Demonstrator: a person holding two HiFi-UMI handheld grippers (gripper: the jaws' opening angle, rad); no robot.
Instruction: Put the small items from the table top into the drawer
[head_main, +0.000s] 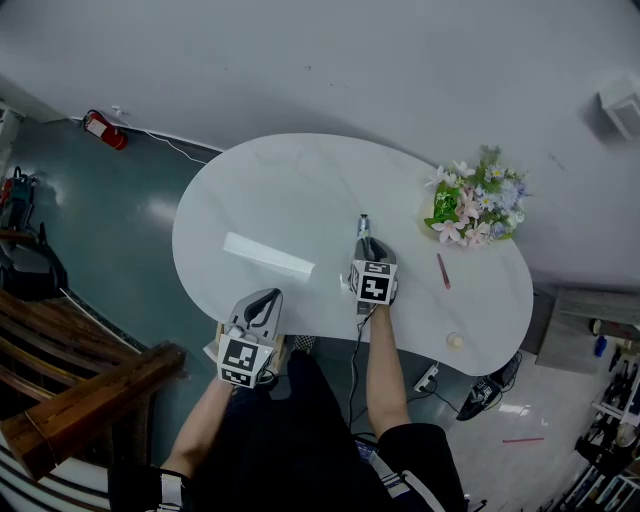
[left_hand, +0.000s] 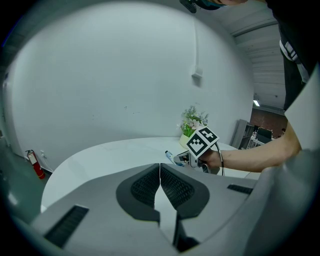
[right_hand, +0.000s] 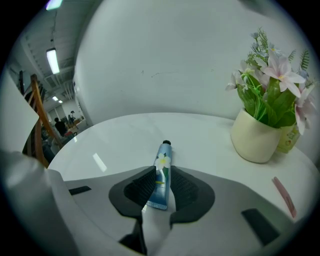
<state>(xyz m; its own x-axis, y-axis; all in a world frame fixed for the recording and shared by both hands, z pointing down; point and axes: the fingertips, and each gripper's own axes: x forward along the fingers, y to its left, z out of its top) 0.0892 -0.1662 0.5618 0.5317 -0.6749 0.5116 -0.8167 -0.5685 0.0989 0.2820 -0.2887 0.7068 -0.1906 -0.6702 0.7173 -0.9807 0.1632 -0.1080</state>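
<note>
Fingers of the right gripper are closed on a small tube, one pad against each side of its flat crimped end. The rest of the tube juts out past the fingertips, cap pointing away over the table.

Tube: pale blue, black cap, white flower printed on it. The lettering is too small to read. From the head view only its far end shows ahead of the marker cube.

Fingers of the left gripper are pressed together at the tips with nothing between them. That gripper sits at the table's near rim. It covers what lies beneath it, and the tan edge beside it cannot be identified.

A flower pot stands beyond and right of the right fingers. A slim pink item lies to their right, its nature unclear.
</note>
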